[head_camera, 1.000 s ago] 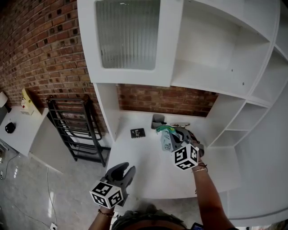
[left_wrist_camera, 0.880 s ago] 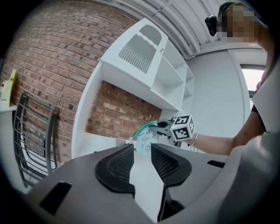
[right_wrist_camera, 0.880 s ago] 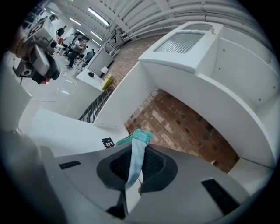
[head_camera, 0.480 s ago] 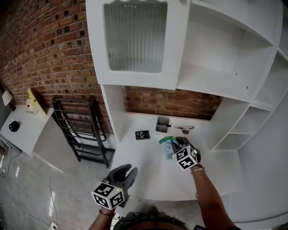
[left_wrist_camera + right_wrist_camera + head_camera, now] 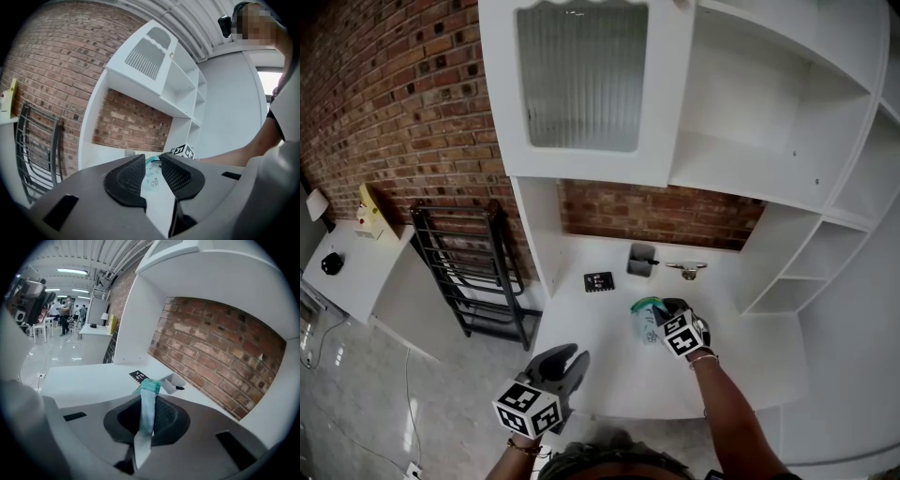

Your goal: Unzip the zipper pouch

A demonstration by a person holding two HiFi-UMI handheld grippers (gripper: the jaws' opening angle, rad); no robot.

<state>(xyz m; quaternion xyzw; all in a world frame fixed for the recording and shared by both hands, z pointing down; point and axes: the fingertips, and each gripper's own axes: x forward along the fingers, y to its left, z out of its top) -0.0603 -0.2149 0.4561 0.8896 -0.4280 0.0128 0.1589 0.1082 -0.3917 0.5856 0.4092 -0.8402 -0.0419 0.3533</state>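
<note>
A pale zipper pouch (image 5: 645, 317) with a teal top edge hangs just above the white desk (image 5: 609, 370). My right gripper (image 5: 661, 314) is shut on it from the right. The right gripper view shows the pouch (image 5: 150, 394) edge-on, pinched between the two dark pads, teal end pointing away. At the desk's front left my left gripper (image 5: 572, 361) hovers open and holds nothing. Through the narrow gap of its jaws (image 5: 152, 161) I see the pouch (image 5: 153, 176) and the right gripper's marker cube (image 5: 183, 151) further off.
At the back of the desk lie a black card (image 5: 599, 280), a small grey holder (image 5: 641, 258) and a metal object (image 5: 686, 269). White shelves (image 5: 787, 272) rise on the right, a cabinet hangs overhead. A black rack (image 5: 469, 272) stands to the left.
My right gripper has come down toward the desk with the pouch and rolled. The left gripper has stayed where it was.
</note>
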